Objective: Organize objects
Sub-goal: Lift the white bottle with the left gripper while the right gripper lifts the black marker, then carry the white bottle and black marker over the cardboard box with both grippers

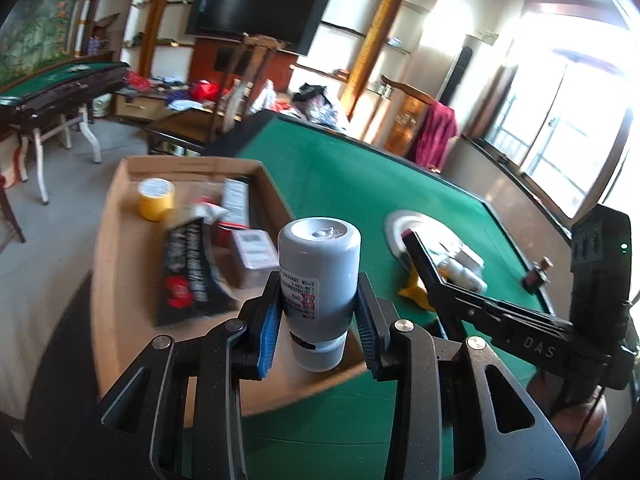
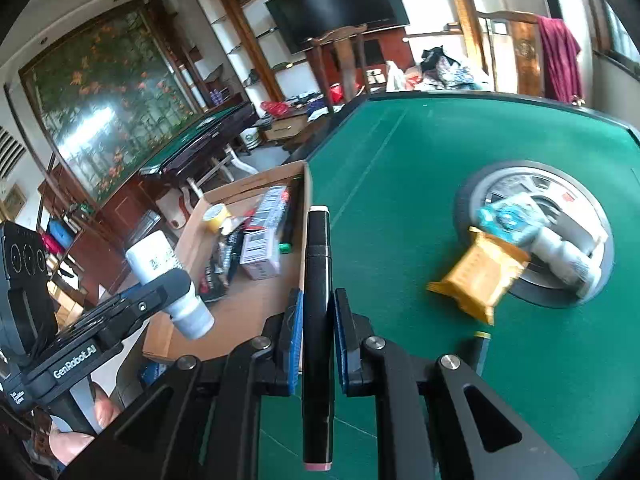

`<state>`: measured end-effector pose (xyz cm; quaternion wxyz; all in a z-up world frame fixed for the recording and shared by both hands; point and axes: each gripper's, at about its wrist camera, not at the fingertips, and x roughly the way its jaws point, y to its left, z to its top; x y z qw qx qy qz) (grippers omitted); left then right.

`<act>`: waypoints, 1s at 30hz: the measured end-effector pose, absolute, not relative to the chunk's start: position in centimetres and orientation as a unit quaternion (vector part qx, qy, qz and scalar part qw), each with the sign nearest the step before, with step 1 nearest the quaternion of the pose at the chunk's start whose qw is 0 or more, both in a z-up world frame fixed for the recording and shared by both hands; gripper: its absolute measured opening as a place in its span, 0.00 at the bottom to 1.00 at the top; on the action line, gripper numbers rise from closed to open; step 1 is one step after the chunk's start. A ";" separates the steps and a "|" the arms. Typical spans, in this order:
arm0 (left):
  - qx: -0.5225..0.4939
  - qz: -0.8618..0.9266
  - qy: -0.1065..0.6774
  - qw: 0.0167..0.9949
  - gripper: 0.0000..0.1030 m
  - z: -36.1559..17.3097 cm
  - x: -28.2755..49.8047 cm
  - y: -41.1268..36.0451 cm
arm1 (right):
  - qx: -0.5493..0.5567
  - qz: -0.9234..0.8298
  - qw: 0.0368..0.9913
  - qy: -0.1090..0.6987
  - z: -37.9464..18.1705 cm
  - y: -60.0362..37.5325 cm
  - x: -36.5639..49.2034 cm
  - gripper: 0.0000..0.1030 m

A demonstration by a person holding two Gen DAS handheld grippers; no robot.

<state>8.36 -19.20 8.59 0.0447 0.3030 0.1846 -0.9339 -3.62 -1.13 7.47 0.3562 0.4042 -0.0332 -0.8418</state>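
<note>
The left tool [image 1: 318, 322] clamps a grey bottle [image 1: 318, 276] at mid-body, cap up, above the box [image 1: 120, 264]; hard, smooth plastic that probably slips, so the labelled waist is the best hold. The right tool [image 2: 318, 340] is closed on a black marker [image 2: 317, 320], light and stiff, gripped near its middle. Farther on the bench [image 2: 400, 184], a soft yellow packet [image 2: 478, 278] would crush; take its edge.

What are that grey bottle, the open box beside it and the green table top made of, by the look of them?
Grey bottle: probably plastic, smooth with a soft sheen on its cap, and a printed paper label stuck on. Box: corrugated cardboard, it seems, matte brown with folded walls. Table top: likely felt or a similar cloth, flat green with no shine, edged by a dark glossy rim.
</note>
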 end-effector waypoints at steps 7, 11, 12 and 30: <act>0.300 -0.931 0.185 0.101 0.33 7.8 9.7 -22.5 | 0.404 -0.833 0.377 -0.001 7.3 -5.4 -2.5 0.12; 0.306 -0.925 0.184 0.129 0.33 6.9 10.4 -24.0 | 0.409 -0.826 0.387 0.015 6.6 -7.7 -1.8 0.12; 0.307 -0.924 0.183 0.135 0.33 6.7 10.5 -24.2 | 0.411 -0.824 0.390 0.019 6.4 -8.3 -1.7 0.12; 0.334 -0.909 0.192 0.157 0.33 4.5 9.9 -26.6 | 0.420 -0.815 0.396 0.050 4.7 -13.5 -1.8 0.12</act>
